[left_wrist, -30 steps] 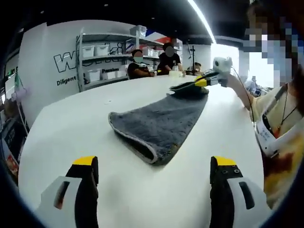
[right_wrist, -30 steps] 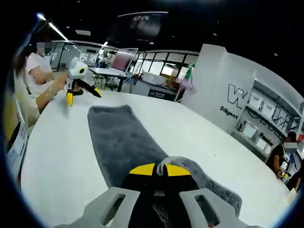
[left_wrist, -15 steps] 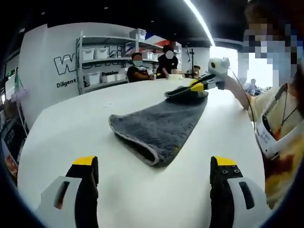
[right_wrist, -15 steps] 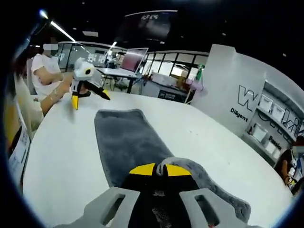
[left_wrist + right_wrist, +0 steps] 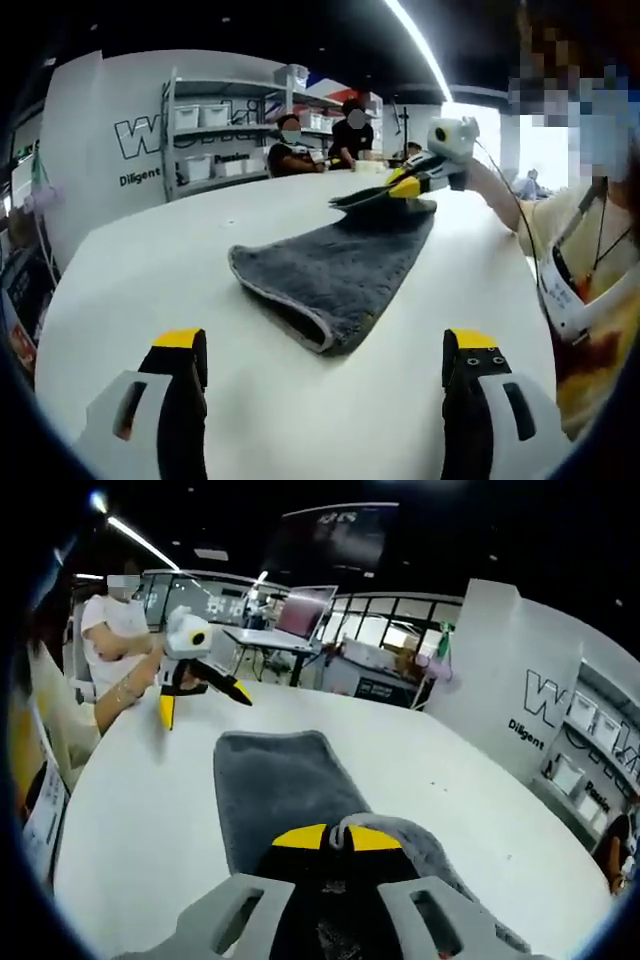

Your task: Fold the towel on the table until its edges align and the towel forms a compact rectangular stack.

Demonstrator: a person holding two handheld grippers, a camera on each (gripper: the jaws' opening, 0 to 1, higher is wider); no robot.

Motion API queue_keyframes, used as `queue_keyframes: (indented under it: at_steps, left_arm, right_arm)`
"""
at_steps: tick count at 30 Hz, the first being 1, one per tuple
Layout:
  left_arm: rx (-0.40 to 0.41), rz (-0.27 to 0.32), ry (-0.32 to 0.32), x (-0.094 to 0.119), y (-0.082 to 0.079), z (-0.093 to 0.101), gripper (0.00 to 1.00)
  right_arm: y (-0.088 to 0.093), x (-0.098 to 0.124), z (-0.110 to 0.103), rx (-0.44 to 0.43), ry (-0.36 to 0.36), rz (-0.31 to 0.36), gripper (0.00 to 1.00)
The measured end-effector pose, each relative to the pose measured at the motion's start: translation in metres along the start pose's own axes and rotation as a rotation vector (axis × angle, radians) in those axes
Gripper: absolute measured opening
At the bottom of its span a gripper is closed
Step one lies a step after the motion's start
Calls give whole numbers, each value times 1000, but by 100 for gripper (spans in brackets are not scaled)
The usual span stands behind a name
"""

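The grey towel (image 5: 335, 268) lay on the white table (image 5: 150, 270), well ahead of the left gripper (image 5: 325, 350), whose jaws stood wide apart & touched nothing. The right gripper (image 5: 336, 837) was clamped on the towel's far end, lifting it slightly.

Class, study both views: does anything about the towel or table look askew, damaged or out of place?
Nothing stands out. The grey towel lies lengthwise on the white table, undamaged; the right gripper pinches one end, raised off the table, and the left gripper is open, clear of it.
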State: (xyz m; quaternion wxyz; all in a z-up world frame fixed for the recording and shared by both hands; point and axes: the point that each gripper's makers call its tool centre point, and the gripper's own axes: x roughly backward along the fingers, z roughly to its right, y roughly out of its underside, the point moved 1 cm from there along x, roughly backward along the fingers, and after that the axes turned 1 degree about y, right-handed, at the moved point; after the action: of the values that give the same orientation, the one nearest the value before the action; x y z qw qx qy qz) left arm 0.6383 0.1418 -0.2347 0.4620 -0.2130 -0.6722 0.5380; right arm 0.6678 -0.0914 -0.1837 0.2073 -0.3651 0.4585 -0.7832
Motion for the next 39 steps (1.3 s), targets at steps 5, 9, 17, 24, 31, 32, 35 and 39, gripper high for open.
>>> queue_keyframes:
  at_steps: [5,9,17,24,31,32,35,39]
  left_arm:
    - [4,7,11,-1,0,5,98]
    - [6,18,18,-2,-1,7,99]
    - [15,18,22,-3,1,8,99]
    - [21,38,18,-1,-2,8,99]
    - [20,6,23,-2,6,9,99]
    - [21,6,24,-2,6,9,99]
    - [22,1,25,-3,6,9,99]
    - [24,-1,21,-3,7,9,99]
  right_arm:
    - [-12,-12,-5,15,-16,21,3]
    - [-21,-20,-10,15,-38,38,3]
    - [-46,-38,-23,34,-79,91,3]
    - [-56,-54,-27,23,-98,108,3]
    - [-75,-61,-24,36,-80,145,3]
    - [-79,-62,-23,37,-76,154,3]
    - [-93,-66,-21,46,-65,185,3]
    - [-103,-73,-25,56,-70,202,3]
